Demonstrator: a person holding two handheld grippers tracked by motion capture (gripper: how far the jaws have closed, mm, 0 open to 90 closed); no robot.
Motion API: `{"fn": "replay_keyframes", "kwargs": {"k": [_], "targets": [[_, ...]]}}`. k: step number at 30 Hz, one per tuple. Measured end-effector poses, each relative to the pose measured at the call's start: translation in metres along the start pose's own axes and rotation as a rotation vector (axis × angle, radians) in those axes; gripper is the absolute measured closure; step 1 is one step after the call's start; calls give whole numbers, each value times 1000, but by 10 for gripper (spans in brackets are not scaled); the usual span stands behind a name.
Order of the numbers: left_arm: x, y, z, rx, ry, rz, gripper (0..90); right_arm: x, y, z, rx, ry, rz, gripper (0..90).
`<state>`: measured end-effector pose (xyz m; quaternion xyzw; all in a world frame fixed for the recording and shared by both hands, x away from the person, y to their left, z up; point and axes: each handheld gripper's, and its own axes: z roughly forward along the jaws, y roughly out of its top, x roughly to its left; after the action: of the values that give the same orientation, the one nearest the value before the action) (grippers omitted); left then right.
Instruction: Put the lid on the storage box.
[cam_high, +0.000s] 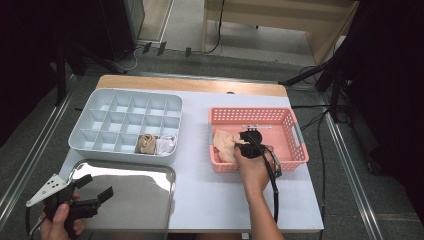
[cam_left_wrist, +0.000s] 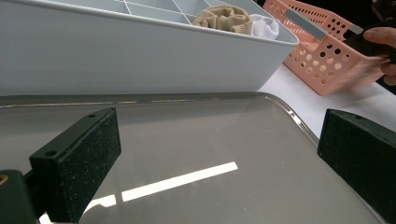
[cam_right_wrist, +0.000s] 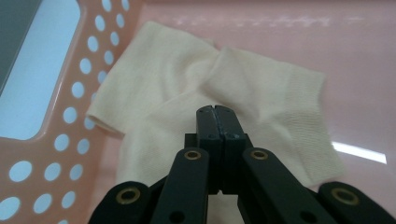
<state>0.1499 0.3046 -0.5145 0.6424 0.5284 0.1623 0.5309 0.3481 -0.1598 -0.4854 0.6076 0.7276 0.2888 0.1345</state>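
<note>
A cream sock (cam_right_wrist: 196, 79) lies crumpled in the left end of the pink basket (cam_high: 296, 136); in the high view the cream sock (cam_high: 223, 144) sits against the basket's near-left wall. My right gripper (cam_right_wrist: 215, 110) points down onto it, jaws pressed together, with the fabric puckering into folds at the tips. Seen from above, the right gripper (cam_high: 239, 145) is inside the basket with a hand behind it. My left gripper (cam_high: 96, 187) hovers open over the shiny metal tray (cam_high: 150, 172) with nothing between its jaws; in its own view the left gripper (cam_left_wrist: 219, 154) spans bare tray.
A grey compartment organiser (cam_high: 100, 120) stands behind the tray, with a rolled tan sock (cam_high: 146, 144) and a white sock (cam_high: 166, 145) in two front cells. The white tabletop (cam_high: 200, 190) separates tray and basket. The table's wooden far edge (cam_high: 190, 84) borders the floor.
</note>
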Motion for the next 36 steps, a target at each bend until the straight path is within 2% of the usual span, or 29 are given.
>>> {"fn": "replay_keyframes", "kwargs": {"k": [1,3,4,5,6,7,8,9,10,11,14,16,18,19,20,22,23,25,28,34,35,36], "targets": [[0,0,0,1,0,0,0,-2,0,-1,-14,2,8,900],[0,0,0,-1,1,-3,0,-7,-1,-3,-27,45,32,888],[0,0,0,-1,2,-2,0,-9,-1,-3,-25,57,31,740],[0,0,1,0,1,-1,0,-8,-1,0,-7,49,7,648],[-1,0,1,4,-2,-1,0,-5,0,1,21,30,-13,564],[-1,0,1,5,1,2,0,-3,0,1,20,10,-22,448],[-1,0,1,2,3,4,0,-2,2,3,51,-19,-25,380],[-2,0,1,4,4,7,0,-2,4,4,73,-29,-19,378],[-2,0,1,7,1,9,0,-3,5,5,97,-27,0,380],[-3,0,1,9,1,11,0,-4,6,7,138,-32,18,419],[-3,1,2,12,6,21,0,-1,9,11,219,-72,-17,585],[-2,1,3,12,5,19,0,-1,9,11,225,-85,-37,766],[-1,1,3,12,4,17,0,-5,8,10,217,-54,-19,879],[-1,1,2,9,5,12,0,-6,8,8,200,-28,-21,889],[-1,2,2,9,5,13,0,-6,8,7,179,-24,-33,898],[0,2,2,6,2,13,0,-7,6,3,132,-46,-50,900],[-1,2,2,4,2,12,0,-9,5,1,106,-38,-39,900],[-1,3,2,3,-1,11,0,-16,4,-8,48,-9,14,900],[-2,3,2,2,2,16,0,-25,4,-19,-5,9,54,900],[-2,3,2,2,4,15,0,-41,3,-42,-157,12,81,900],[-2,3,2,2,2,12,0,-43,2,-46,-197,40,87,900],[-2,3,2,1,2,12,0,-45,2,-49,-219,44,84,900]]}}
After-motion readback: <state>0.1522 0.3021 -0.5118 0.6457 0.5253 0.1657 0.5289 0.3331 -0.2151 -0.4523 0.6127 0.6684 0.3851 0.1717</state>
